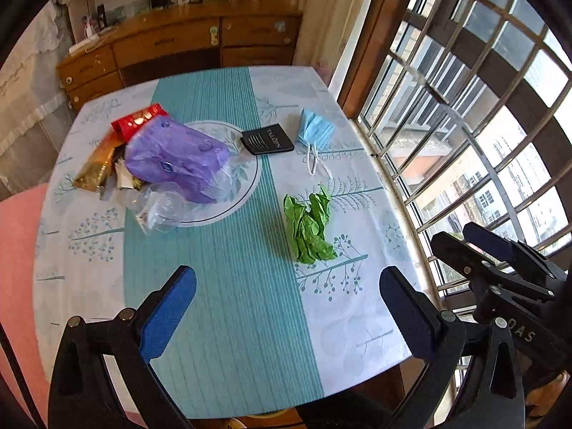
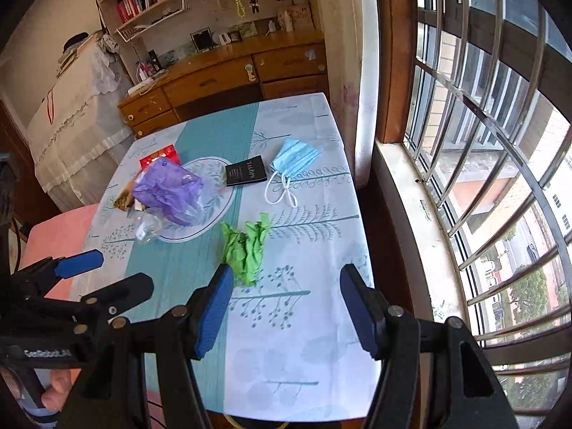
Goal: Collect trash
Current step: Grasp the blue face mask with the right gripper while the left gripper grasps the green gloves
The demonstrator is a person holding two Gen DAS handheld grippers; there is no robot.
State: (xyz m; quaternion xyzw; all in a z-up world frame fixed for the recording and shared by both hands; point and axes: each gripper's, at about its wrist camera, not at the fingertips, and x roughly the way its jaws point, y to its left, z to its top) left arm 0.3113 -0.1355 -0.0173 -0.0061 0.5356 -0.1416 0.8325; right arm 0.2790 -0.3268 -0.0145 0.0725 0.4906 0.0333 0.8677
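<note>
Trash lies scattered on a small table with a teal and white cloth (image 1: 232, 286) (image 2: 304, 339). A crumpled green paper (image 1: 310, 228) (image 2: 246, 250) sits right of centre. Farther back lie a blue face mask (image 1: 316, 131) (image 2: 294, 161) and a black card (image 1: 267, 140) (image 2: 246, 171). At the left, a purple plastic bag (image 1: 177, 159) (image 2: 166, 187) covers a heap with a red packet (image 1: 139, 121), a gold wrapper (image 1: 94, 169) and clear plastic (image 1: 159, 207). My left gripper (image 1: 286, 304) (image 2: 100, 271) hovers open above the near table, empty. My right gripper (image 2: 286, 300) (image 1: 475, 246) is open, empty, just short of the green paper.
A barred window (image 1: 464, 125) and its sill (image 2: 422, 221) run along the table's right side. A wooden sideboard (image 1: 186, 46) stands behind the table. A pink chair seat (image 1: 18, 250) sits at the left. A hand (image 2: 57, 389) holds the left gripper's handle.
</note>
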